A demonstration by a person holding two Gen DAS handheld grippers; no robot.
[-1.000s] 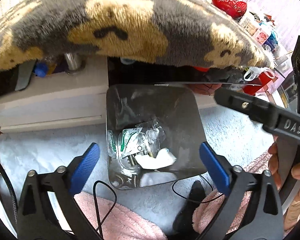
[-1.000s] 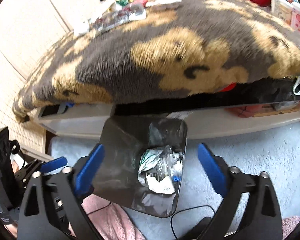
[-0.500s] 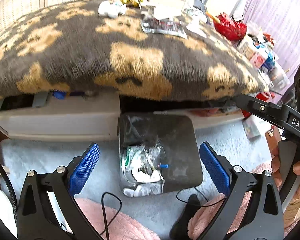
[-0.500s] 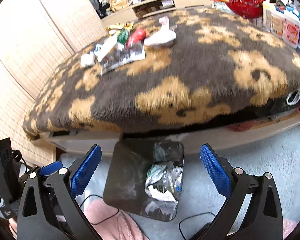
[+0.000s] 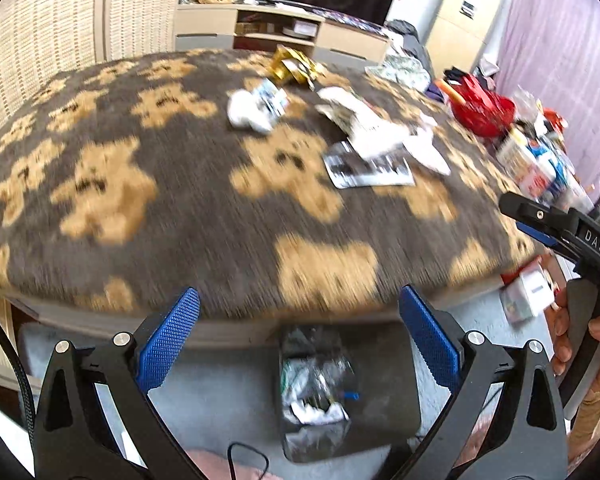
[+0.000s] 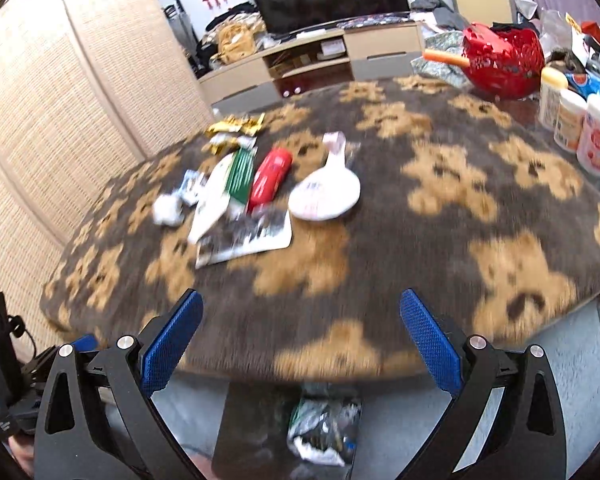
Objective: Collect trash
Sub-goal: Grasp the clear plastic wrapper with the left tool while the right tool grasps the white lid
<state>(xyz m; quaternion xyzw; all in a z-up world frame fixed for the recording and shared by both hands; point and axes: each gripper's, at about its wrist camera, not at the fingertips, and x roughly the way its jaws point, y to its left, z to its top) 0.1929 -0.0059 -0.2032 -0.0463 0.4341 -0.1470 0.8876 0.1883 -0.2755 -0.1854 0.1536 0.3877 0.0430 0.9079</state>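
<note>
Both grippers are open and empty, held above a dark trash bin (image 5: 380,392) on the floor, with crumpled wrappers inside it (image 5: 316,392); the bin also shows in the right wrist view (image 6: 252,432). My left gripper (image 5: 300,344) and my right gripper (image 6: 300,344) face a table covered by a grey bear-pattern blanket (image 6: 420,240). Trash lies on it: a red packet (image 6: 270,178), a white pouch (image 6: 326,196), a green-and-white wrapper (image 6: 228,188), a printed sheet (image 6: 246,240), gold wrappers (image 6: 234,130), a crumpled white tissue (image 5: 246,114).
A red bag (image 6: 500,58) and white bottles (image 6: 580,128) stand at the table's right edge. A TV cabinet (image 6: 312,56) is behind the table. A woven screen (image 6: 60,120) runs along the left. The right gripper's body shows at the left view's right edge (image 5: 560,236).
Both grippers have risen and tilted up from over the bin; the tabletop trash has come into full view and the bin has dropped to the bottom of both views.
</note>
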